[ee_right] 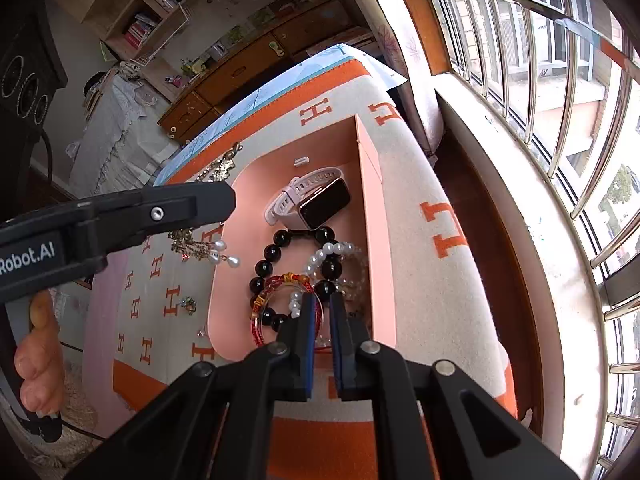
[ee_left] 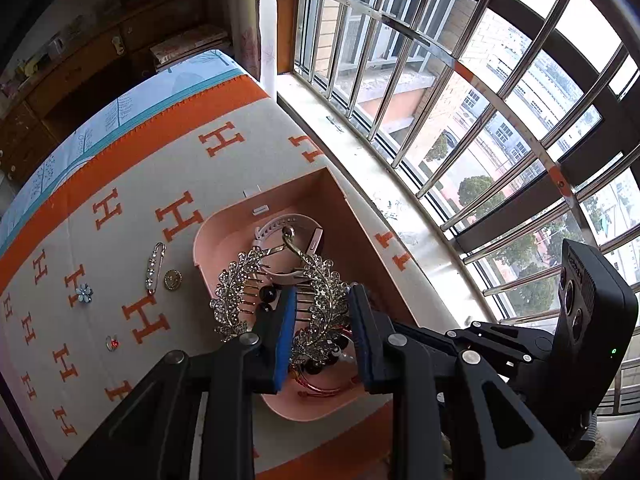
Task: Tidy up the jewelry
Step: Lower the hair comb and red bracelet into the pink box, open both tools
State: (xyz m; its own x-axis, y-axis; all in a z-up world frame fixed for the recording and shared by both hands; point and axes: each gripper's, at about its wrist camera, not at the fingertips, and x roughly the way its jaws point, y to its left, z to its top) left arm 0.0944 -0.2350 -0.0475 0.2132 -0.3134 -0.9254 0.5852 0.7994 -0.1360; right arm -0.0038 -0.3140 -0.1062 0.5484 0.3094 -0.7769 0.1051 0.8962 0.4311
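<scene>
Beside the barred window, my left gripper holds the rhinestone leaf hair comb over the pink tray; my right gripper is closed, empty. Next I lower and release.

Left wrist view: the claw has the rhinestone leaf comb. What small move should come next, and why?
Probably lower the left claw toward the bare floor of the pink tray near the watch before opening. The comb hangs gripped above the tray, and bracelets crowd its near end.
</scene>
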